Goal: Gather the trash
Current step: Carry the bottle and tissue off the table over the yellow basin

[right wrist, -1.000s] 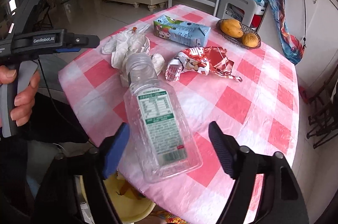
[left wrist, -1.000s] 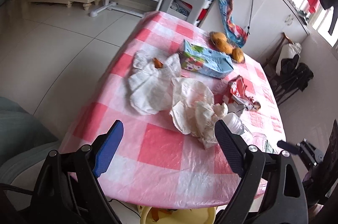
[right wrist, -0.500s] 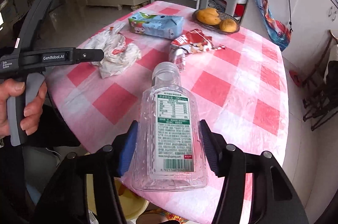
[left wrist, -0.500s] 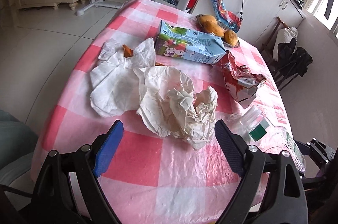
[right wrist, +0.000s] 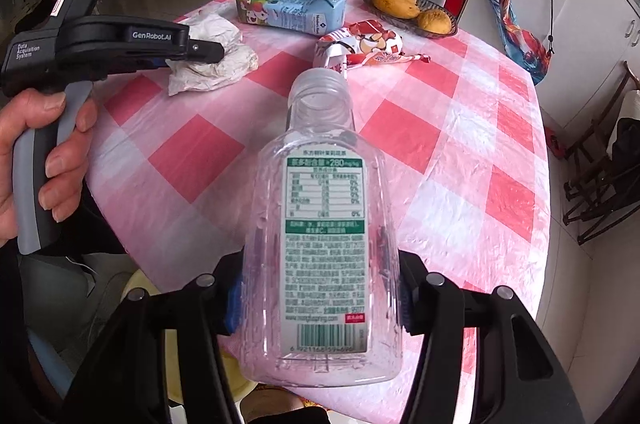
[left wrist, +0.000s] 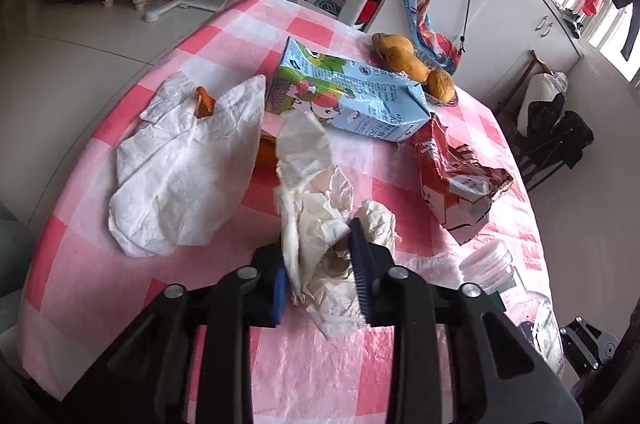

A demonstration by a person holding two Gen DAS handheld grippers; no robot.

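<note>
The table point(right wrist: 460, 128) in its pink checked cloth carries the milk carton point(left wrist: 352, 96) toward its far edge, with the red wrapper point(left wrist: 460, 184) just right of it. My right gripper point(right wrist: 320, 298) is clamped on the clear bottle point(right wrist: 324, 240) over the near edge. My left gripper point(left wrist: 320, 280) is closing on the crumpled tissue point(left wrist: 320, 236), its pads pressing the paper near the table's middle.
</note>
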